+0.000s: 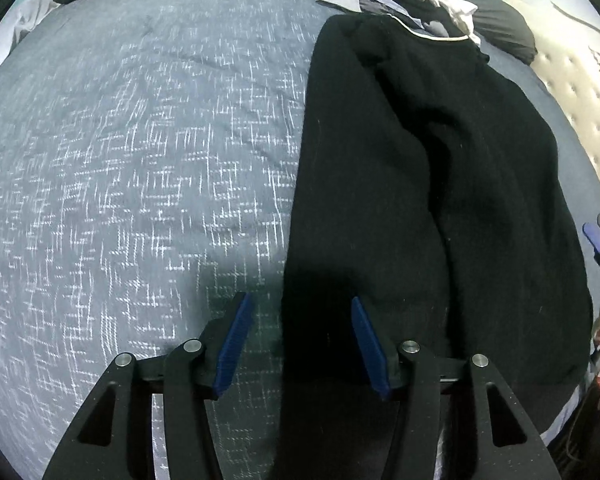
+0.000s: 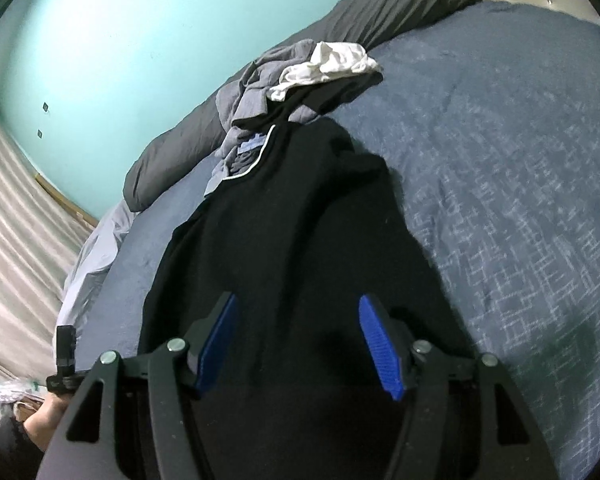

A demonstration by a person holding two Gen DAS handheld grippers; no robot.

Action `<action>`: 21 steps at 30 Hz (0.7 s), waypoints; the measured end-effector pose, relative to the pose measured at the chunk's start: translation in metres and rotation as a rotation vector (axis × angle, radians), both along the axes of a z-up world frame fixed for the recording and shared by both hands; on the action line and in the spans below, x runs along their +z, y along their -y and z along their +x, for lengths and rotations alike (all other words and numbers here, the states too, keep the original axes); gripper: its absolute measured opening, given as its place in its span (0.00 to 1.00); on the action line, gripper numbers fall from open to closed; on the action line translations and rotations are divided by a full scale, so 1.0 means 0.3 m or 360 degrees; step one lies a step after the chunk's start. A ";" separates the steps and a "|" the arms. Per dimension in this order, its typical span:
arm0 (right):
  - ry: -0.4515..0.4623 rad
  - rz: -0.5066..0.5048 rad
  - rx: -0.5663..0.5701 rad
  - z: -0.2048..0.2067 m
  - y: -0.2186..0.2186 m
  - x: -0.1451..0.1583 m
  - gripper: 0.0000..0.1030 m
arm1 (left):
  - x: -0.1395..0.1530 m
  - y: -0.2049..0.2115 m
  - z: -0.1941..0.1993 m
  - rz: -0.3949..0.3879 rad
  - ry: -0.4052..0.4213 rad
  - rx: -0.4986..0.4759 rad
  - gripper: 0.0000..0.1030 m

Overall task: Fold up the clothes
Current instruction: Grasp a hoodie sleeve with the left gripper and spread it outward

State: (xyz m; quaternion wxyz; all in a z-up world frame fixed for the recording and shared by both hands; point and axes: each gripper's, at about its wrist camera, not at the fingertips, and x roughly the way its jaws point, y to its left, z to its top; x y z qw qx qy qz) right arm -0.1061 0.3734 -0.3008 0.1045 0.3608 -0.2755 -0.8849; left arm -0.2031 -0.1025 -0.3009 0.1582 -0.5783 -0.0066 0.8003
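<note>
While your left gripper (image 1: 298,340) hangs spread and empty over the near left edge of the black garment (image 1: 440,184), closing now could pinch the blue bedspread (image 1: 120,160) along with it. From the right wrist, your right gripper (image 2: 298,340) is also spread, holding nothing, above the garment's near end; its long axis runs near to far, white-trimmed end toward the clothes pile (image 2: 300,80).

Blue bedspread (image 1: 140,160) with white crosshatch; dark pillows (image 2: 400,4) along teal wall (image 2: 140,20); tufted headboard (image 1: 576,92); striped curtain (image 2: 16,220).
</note>
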 end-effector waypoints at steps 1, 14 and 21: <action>-0.0005 -0.0012 0.0003 0.000 -0.001 -0.002 0.62 | -0.001 0.000 0.001 0.0015 0.0002 -0.0003 0.51; -0.0021 -0.0060 -0.0009 0.006 -0.006 0.000 0.62 | 0.133 0.065 0.008 0.0004 -0.0108 -0.0006 0.03; -0.0032 -0.0062 -0.0024 0.011 -0.010 0.006 0.62 | 0.264 0.235 -0.055 -0.0125 -0.0232 0.0171 0.03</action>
